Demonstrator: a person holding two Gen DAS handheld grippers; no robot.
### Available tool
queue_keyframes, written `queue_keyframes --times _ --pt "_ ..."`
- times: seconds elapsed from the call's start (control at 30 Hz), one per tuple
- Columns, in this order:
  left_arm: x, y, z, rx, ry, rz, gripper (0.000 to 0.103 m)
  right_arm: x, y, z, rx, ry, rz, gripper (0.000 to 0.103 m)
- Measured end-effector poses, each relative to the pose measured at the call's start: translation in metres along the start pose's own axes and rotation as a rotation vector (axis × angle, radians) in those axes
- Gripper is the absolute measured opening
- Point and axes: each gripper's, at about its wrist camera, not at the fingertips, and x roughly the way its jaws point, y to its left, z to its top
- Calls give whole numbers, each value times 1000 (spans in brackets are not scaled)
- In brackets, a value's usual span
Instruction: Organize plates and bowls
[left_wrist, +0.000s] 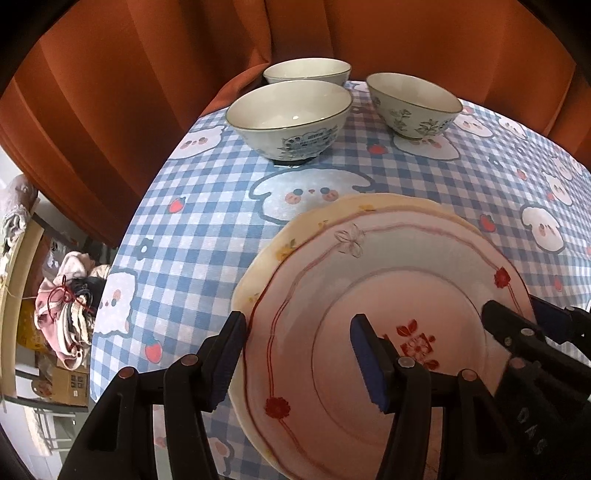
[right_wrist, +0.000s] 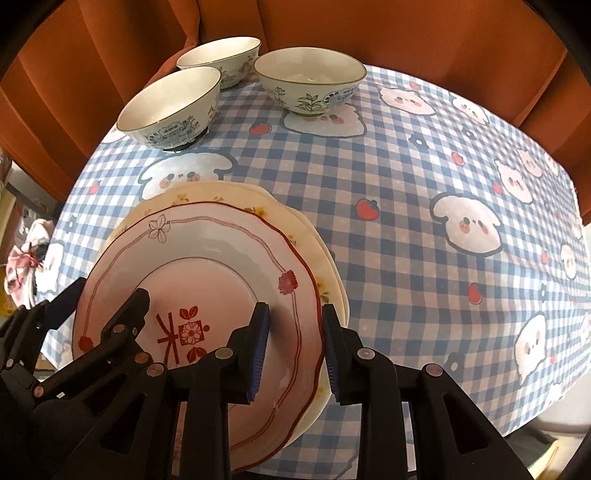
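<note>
A pink plate with red flowers (left_wrist: 369, 295) (right_wrist: 207, 266) lies on top of cream plates (left_wrist: 332, 210) (right_wrist: 221, 195) on the checked tablecloth. My left gripper (left_wrist: 299, 358) is open and straddles the stack's left rim, one finger outside, one over the plate. My right gripper (right_wrist: 295, 350) is open and straddles the right rim in the same way; it also shows in the left wrist view (left_wrist: 517, 325). Three patterned bowls stand at the back: the near left bowl (left_wrist: 288, 114) (right_wrist: 170, 107), the far bowl (left_wrist: 306, 72) (right_wrist: 221, 59) and the right bowl (left_wrist: 413, 103) (right_wrist: 310, 77).
The table with the blue checked cloth (right_wrist: 424, 192) drops off at the left edge (left_wrist: 122, 280) and at the right. An orange curtain (left_wrist: 147, 74) hangs close behind the bowls. Clutter and boxes (left_wrist: 70, 306) lie on the floor at the left.
</note>
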Motion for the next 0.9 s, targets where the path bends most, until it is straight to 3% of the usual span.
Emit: queue_keyframes --times 0.53,0.9 --pt "-3 9 3 -20 17 -131 82 -9 -12 3 94 -11 -8 32" --pt "-12 31 44 -86 -36 -113 86 -28 -1 47 54 -65 36 37"
